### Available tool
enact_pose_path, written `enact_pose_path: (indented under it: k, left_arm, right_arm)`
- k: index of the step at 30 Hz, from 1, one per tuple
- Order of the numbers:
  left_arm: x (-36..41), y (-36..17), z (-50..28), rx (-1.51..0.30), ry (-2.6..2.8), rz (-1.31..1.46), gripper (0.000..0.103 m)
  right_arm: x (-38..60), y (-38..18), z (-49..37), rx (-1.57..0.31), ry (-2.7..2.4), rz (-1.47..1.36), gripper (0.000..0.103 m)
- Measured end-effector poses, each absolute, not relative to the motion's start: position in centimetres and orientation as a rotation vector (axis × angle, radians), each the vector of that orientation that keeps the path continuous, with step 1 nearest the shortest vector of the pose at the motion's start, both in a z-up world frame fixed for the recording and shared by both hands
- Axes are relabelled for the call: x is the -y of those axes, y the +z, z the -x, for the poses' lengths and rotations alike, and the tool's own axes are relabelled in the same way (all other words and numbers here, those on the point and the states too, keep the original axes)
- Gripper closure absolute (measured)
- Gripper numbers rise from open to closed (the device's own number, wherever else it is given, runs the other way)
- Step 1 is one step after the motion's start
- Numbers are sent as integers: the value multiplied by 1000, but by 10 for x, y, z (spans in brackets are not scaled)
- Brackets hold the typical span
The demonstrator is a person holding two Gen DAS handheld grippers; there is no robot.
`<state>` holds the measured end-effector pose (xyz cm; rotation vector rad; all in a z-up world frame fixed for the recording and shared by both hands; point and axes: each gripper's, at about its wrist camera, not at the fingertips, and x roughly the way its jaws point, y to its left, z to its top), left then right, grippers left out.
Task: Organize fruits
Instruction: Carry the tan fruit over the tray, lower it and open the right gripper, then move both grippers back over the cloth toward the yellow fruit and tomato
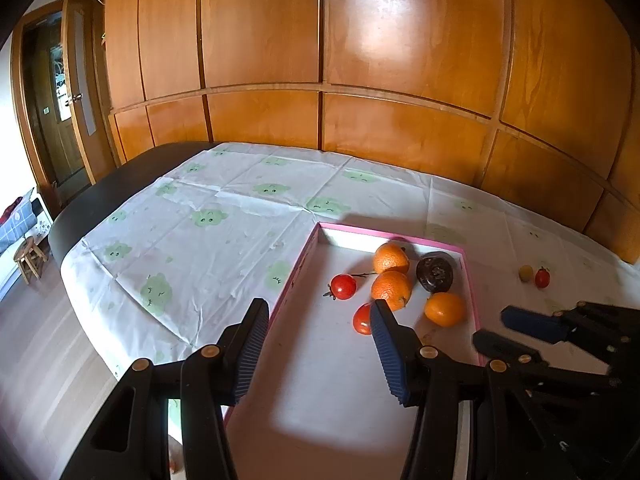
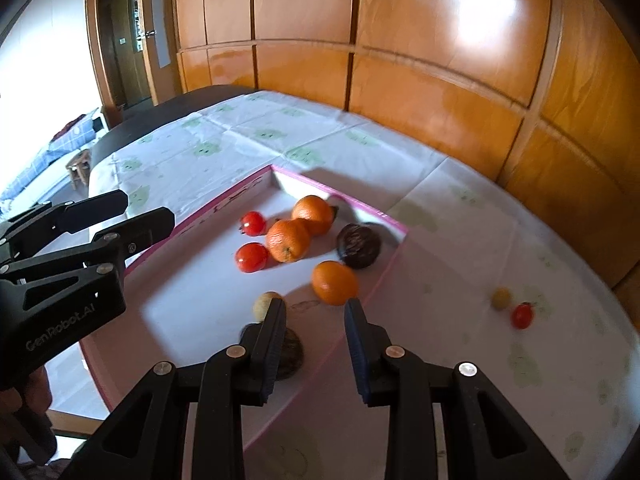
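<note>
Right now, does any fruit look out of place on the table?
Yes. Two small fruits, a yellow one and a red tomato, lie on the tablecloth outside the pink tray. All other fruit, such as the oranges, lies inside the tray. Nothing looks spilled or damaged.

A white cloth (image 1: 208,240) printed with green cartoon shapes covers most of the bench (image 1: 120,184), whose dark top shows bare along the cloth's far left edge. Behind the bench stands a wall of glossy orange-brown wood panels (image 1: 260,40). Left of the panels a wooden door (image 1: 76,92) stands open. Below the bench's left end the floor (image 1: 44,344) is pale wood, with a small wooden stool (image 1: 30,258) on it and a blue checked fabric (image 1: 16,226) just beyond the stool.
</note>
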<state>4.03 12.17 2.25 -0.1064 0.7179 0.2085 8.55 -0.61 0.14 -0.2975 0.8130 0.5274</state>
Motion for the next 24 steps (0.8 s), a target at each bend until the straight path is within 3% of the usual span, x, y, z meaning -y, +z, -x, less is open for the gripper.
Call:
enact_pose_path:
  k: [24]
  left_arm:
    - [-90, 26, -42, -724, 167, 40, 50]
  right_arm:
    - [42, 13, -72, -699, 392, 368, 72]
